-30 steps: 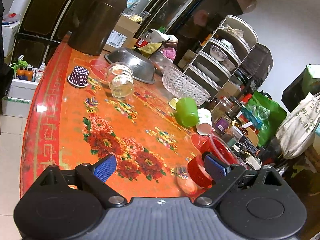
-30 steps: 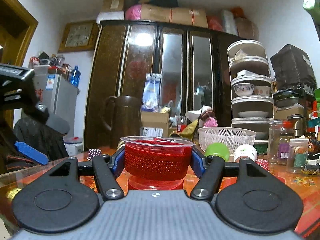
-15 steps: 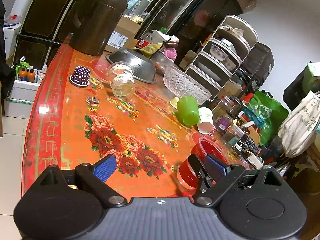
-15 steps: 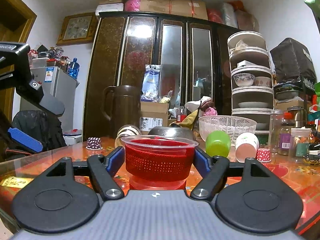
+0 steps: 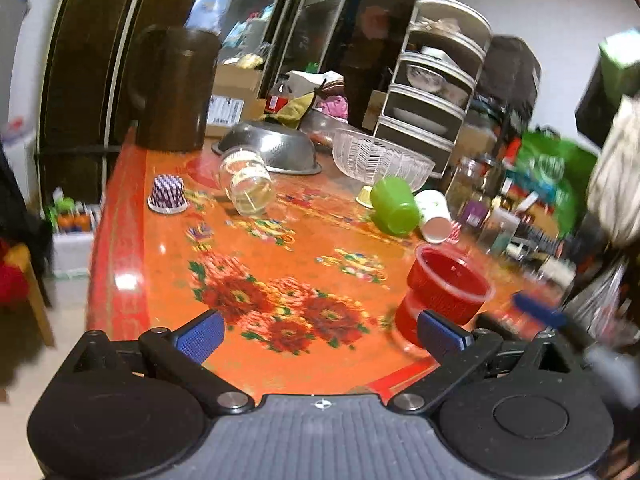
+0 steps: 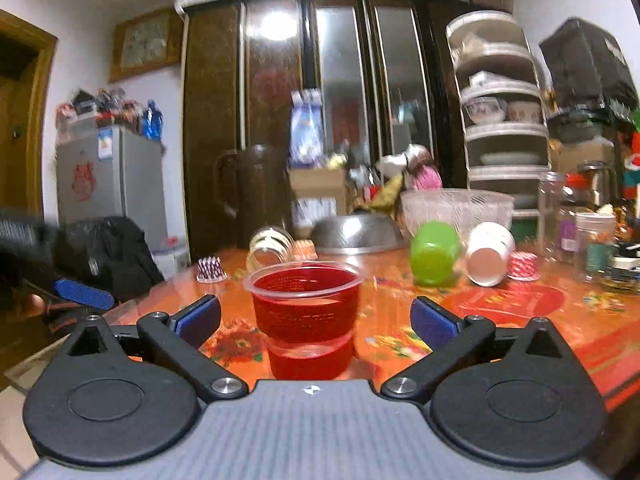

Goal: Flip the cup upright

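Observation:
A clear plastic cup (image 6: pixel 306 316) that shows red stands upright on the orange flowered table (image 6: pixel 500 320), mouth up. My right gripper (image 6: pixel 316 318) is open; its blue pads stand apart on either side of the cup without touching it. The same cup (image 5: pixel 444 292) shows in the left wrist view at the table's near right, with a blue pad of the right gripper beside it. My left gripper (image 5: pixel 320 336) is open and empty, low over the table's near edge, left of the cup.
A green cup (image 5: pixel 394 204), a white paper cup (image 5: pixel 434 216) and a glass jar (image 5: pixel 248 184) lie on their sides further back. A steel bowl (image 5: pixel 272 152), clear basket (image 5: pixel 380 160), brown jug (image 5: pixel 172 88) and jars (image 6: pixel 576 224) crowd the far side.
My right gripper was shut on the red cup and has opened, leaving it standing upright on the table. The left gripper has shifted and its view has swung level.

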### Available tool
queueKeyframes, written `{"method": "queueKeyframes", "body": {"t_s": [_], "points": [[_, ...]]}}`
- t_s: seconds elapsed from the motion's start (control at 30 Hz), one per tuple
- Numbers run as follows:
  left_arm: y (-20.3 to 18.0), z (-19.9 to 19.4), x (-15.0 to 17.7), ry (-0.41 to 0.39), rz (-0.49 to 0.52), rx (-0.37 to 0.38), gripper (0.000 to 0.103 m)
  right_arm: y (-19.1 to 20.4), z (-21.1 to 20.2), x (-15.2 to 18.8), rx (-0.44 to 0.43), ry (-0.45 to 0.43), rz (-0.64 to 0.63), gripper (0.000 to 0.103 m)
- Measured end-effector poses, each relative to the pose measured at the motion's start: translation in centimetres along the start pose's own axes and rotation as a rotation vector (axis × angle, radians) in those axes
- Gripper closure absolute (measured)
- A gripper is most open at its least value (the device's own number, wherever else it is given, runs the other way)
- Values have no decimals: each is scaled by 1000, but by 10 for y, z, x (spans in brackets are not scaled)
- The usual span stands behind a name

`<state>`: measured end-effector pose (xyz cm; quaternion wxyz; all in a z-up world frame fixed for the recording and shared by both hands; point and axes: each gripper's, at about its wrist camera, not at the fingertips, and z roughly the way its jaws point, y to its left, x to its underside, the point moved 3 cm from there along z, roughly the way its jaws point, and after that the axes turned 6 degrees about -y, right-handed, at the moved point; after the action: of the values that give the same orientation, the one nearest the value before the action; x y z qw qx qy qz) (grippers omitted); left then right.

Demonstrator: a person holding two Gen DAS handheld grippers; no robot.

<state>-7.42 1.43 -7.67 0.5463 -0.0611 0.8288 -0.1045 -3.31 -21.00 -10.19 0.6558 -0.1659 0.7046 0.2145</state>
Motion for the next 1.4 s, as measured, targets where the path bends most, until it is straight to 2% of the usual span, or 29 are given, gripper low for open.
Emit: {"method": "queueKeyframes", "body": {"t_s": [0.2,0.27,0.33,0.47,0.6,0.77,0.97,1.4], "points": [[-25,-34,-14,-39,148,-5,0,-4,-28,-42,10,161,-16,1],[-36,-50,-19,-63,163,14,0,-3,-38,-52,27,212,-12,1],[-43,-63,-24,-64,155,47,0,-4,-51,-61,2,229,23,1],[-57,-75,-34,-60,161,69,0,-11,-72,-73,47,219,50,1],[-64,-77,-40,-66,126,91,0,-18,-76,-82,83,221,56,1],[-73,-69,-36,-27,144,79,0,-14,-68,-77,55,250,23,1],[-70,-57,-33,8,138,72,0,-16,-58,-62,26,284,54,1],[-67,-54,-31,18,133,59,0,-13,-60,-60,5,273,58,1]]}}
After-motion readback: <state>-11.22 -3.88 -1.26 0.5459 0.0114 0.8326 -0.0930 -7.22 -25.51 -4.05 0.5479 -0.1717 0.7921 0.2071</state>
